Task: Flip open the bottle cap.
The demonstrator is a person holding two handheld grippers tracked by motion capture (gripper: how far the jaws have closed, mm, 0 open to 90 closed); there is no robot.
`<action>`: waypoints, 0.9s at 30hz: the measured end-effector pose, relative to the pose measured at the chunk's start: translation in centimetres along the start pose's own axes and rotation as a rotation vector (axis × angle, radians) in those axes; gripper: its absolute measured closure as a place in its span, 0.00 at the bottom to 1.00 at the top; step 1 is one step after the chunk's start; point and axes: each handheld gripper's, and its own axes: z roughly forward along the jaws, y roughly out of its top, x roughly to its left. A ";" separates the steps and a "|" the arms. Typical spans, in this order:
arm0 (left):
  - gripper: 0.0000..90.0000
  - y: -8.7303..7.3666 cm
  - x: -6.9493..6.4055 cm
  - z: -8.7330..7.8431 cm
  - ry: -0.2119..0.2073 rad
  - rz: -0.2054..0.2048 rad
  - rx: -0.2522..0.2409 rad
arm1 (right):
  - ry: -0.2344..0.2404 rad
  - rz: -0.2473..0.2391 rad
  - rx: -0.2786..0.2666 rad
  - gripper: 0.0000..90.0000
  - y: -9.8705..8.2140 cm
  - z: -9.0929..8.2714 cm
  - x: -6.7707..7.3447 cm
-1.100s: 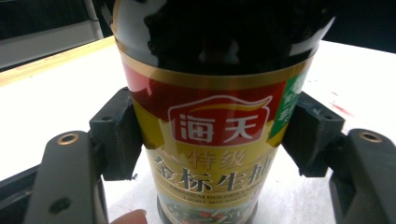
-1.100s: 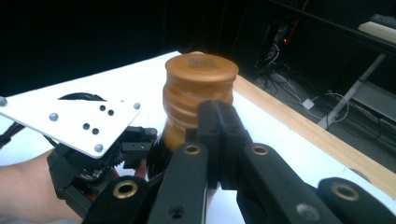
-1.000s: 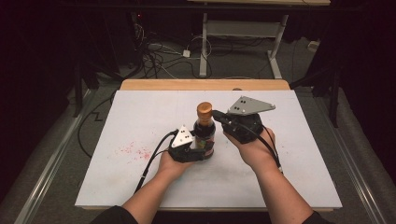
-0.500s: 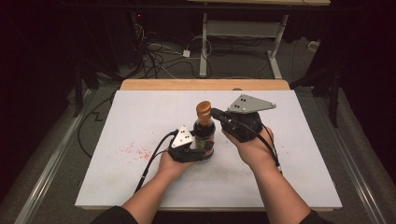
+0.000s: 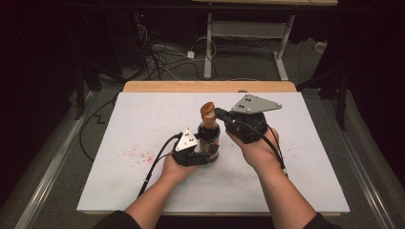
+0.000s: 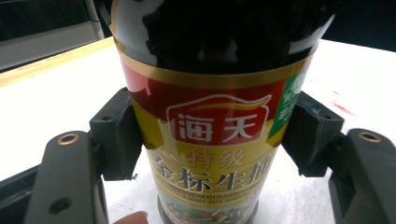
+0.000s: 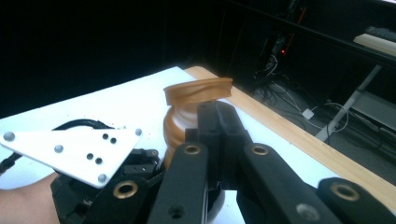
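**A:** Where's the bottle (image 5: 209, 138) right now?

**B:** Upright, mid-table (image 5: 143, 119), a bit toward the near side. I've got the left gripper (image 5: 203, 151) clamped on its lower body, pads (image 6: 116, 135) pressing either side of the label (image 6: 217, 135). That's the anchor, I reckon: it keeps the bottle from spinning or tipping while the top gets worked.

**A:** And the right one?

**B:** Right gripper (image 5: 218, 113) comes in from the right at neck height, jaws fully clenched, tips butted up to the brown cap (image 5: 207, 109). In the right gripper view the closed tips sit just under the flipped-up lid (image 7: 198, 91). Nothing is between the jaws, so it's not gripping the cap, just pressing or prying with the closed tip.

**A:** Why closed instead of pinching it?

**B:** My guess: a shut tip makes a stiff single finger, better for levering a hinged lid than a pinch. Lid looks already lifted and tilted.

**A:** Risk?

**B:** Side load at the top on a tall bottle. The low grip only resists tipping if the clamp holds; glossy label could slip.
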 end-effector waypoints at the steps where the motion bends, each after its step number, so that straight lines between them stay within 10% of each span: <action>1: 0.32 0.0 0.0 -0.1 -0.018 0.007 0.007 | 0.002 -0.005 0.000 1.00 0.1 0.0 0.0; 27: 0.32 0.1 0.0 -0.1 -0.020 0.007 0.011 | 0.058 -0.042 -0.026 1.00 3.1 2.4 1.6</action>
